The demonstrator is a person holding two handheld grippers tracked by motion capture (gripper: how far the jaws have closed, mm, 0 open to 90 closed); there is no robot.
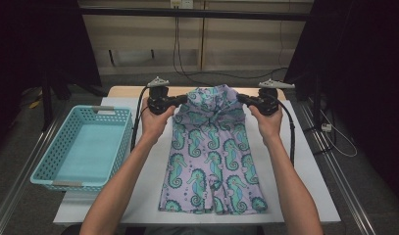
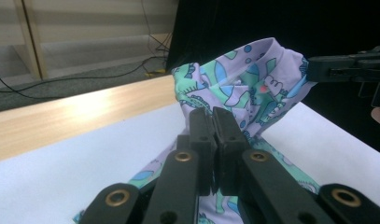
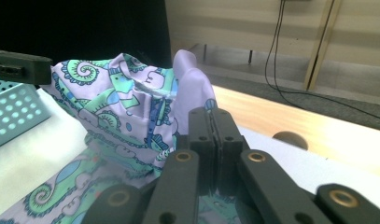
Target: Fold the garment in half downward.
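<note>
A pair of lilac shorts (image 1: pixel 212 161) printed with green seahorses is lying flat on the white tabletop (image 1: pixel 314 181), its leg ends pointing toward the person and its waistband end being held up off the surface at the far side. The left claw (image 1: pixel 181 101) is gripping the left corner of that raised edge, its two black jaws pressed together on the fabric; seen from the left gripper view, the left claw (image 2: pixel 214 122) is pinching a fold of the cloth just in front of the camera. The right claw (image 1: pixel 242 99) is doing the same at the right corner, jaws together on the cloth, and in the right gripper view the right claw (image 3: pixel 212 122) is biting into the bunched lilac edge. Between the two claws the fabric is sagging and folding over onto the lower part of the shorts.

A turquoise basket (image 1: pixel 50 164) with perforated walls is standing at the left edge of the tabletop, well apart from the shorts and overhanging the surface slightly. Its corner is also showing at the left of the right gripper view. A strip of bare wood (image 1: pixel 126 91) is lying along the far edge of the tabletop. Black cables (image 1: pixel 202 73) are trailing across the floor beyond it, in front of a pale panelled wall (image 1: pixel 246 44). Nothing is standing between the claws and the shorts.
</note>
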